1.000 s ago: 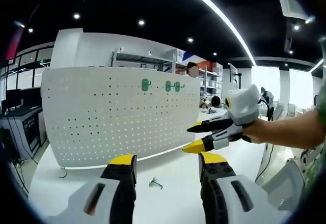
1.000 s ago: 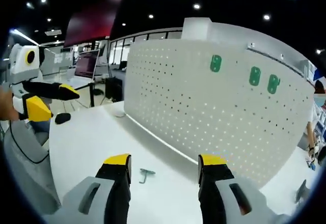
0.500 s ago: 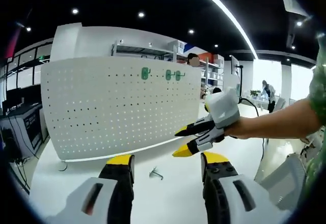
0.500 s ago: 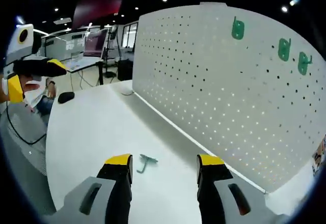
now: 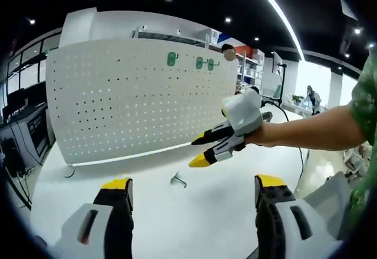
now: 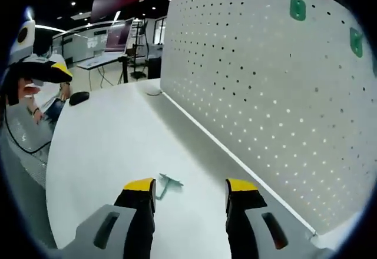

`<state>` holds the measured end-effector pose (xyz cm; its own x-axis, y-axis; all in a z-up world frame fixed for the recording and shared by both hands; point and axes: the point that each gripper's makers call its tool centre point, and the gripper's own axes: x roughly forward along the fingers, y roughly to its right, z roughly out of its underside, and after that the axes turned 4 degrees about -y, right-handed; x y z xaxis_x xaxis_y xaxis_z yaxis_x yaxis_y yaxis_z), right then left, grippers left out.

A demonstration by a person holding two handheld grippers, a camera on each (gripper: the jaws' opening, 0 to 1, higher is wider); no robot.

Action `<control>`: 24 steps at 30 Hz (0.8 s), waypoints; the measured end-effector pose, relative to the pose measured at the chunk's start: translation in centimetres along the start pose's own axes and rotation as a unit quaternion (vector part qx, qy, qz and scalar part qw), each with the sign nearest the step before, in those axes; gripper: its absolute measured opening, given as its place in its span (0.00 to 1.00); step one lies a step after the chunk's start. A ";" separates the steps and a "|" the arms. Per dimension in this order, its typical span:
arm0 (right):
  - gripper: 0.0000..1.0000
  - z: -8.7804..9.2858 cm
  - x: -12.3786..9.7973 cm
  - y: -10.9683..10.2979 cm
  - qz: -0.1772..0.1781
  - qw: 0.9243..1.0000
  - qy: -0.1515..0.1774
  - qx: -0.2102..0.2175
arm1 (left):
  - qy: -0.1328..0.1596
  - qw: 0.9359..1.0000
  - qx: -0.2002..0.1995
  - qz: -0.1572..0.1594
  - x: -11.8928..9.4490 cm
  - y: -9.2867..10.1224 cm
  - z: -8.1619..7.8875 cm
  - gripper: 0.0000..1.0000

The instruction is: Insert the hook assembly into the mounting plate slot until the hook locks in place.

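In the left gripper view, my left gripper (image 5: 191,191) has its two yellow-tipped jaws spread wide apart, with nothing between them. Ahead lies the white table (image 5: 76,194), and on it, between my jaws and a little beyond them, the small hook (image 5: 178,180) lies loose. Behind it stands the white pegboard (image 5: 118,103), upright on the table, with three green hooks (image 5: 198,62) fixed in a row near its top edge. My right gripper (image 5: 203,150) reaches in from the right, held by my hand (image 5: 265,134); its jaws stand apart, empty, tips hovering just above and to the right of the loose hook.

In the right gripper view, my right gripper (image 6: 189,186) shows its jaws parted with nothing clamped. The hook (image 6: 168,184) lies flat on the table (image 6: 100,147) just beyond the tip of the left-hand jaw, near it; whether it touches, I cannot tell. The pegboard (image 6: 265,88) rises at the right, with two green hooks (image 6: 297,9) visible high on it. My left gripper (image 6: 35,70) shows at the far left edge.
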<state>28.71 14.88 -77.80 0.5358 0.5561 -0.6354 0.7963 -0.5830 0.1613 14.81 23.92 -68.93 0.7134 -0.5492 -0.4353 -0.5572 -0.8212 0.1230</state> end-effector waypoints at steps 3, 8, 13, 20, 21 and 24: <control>0.45 0.3 0.6 -0.1 -0.012 1.000 -0.009 -0.006 | -0.010 1.000 -0.014 0.009 0.2 0.2 0.6 0.95; 0.37 0.6 1.3 -0.2 -0.024 0.999 -0.017 -0.017 | -0.015 1.000 -0.022 0.011 0.3 0.4 1.0 1.00; 0.28 1.0 2.3 -0.9 -0.048 0.998 -0.031 -0.033 | -0.025 0.999 -0.030 0.014 0.5 0.4 1.6 1.00; 0.21 1.9 3.9 -1.4 -0.074 0.994 -0.056 -0.060 | -0.030 0.999 -0.040 0.012 0.7 0.3 2.0 1.00; 0.20 1.8 4.0 -1.5 -0.075 0.993 -0.056 -0.069 | -0.030 0.999 -0.040 0.012 0.7 0.3 2.1 1.00; 0.17 2.0 4.4 -1.7 -0.079 0.991 -0.062 -0.089 | -0.032 0.999 -0.042 0.011 0.8 0.1 2.3 0.99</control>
<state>29.16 17.14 -82.39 0.3709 0.5476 -0.7501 0.9103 -0.3744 0.1768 14.34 23.75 -71.26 0.6711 -0.5589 -0.4871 -0.5328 -0.8205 0.2074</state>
